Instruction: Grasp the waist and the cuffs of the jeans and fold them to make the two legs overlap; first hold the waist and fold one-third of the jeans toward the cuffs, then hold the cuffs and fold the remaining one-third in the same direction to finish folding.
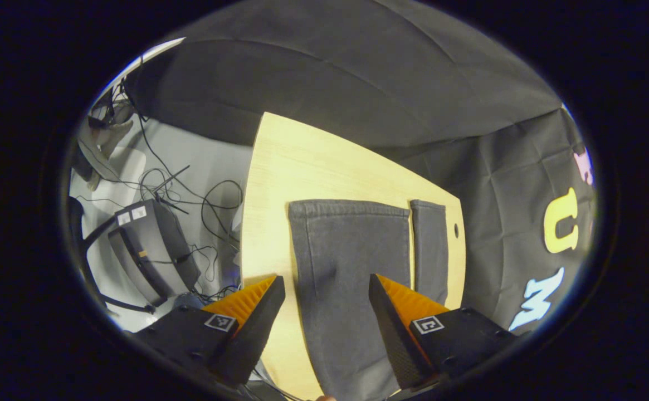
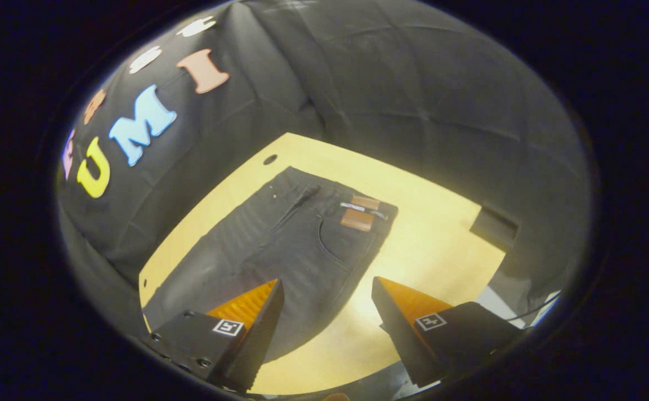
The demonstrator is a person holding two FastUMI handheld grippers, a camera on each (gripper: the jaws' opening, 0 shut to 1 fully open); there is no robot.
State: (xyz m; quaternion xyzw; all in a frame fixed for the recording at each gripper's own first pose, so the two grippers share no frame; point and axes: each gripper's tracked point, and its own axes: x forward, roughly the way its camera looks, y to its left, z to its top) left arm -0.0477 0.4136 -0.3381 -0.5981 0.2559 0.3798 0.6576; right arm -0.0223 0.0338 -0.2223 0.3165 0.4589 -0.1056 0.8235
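Observation:
Dark grey jeans lie flat on a light wooden table. In the left gripper view the two legs (image 1: 352,262) stretch away from me, their cuffs (image 1: 347,207) at the far end. My left gripper (image 1: 327,289) hovers open above the nearer leg, nothing between its fingers. The right gripper view has the waist end of the jeans (image 2: 302,234), with a brown patch (image 2: 357,219) near the waistband. My right gripper (image 2: 328,292) is open above the hip area and the table's near edge, holding nothing.
The table (image 1: 302,161) has a small round hole (image 1: 456,229) near its far edge. Left of the table are tangled cables (image 1: 190,195) and a dark chair-like frame (image 1: 146,245) on the floor. Black cloth walls surround the table. A dark block (image 2: 494,225) sits at the table's right corner.

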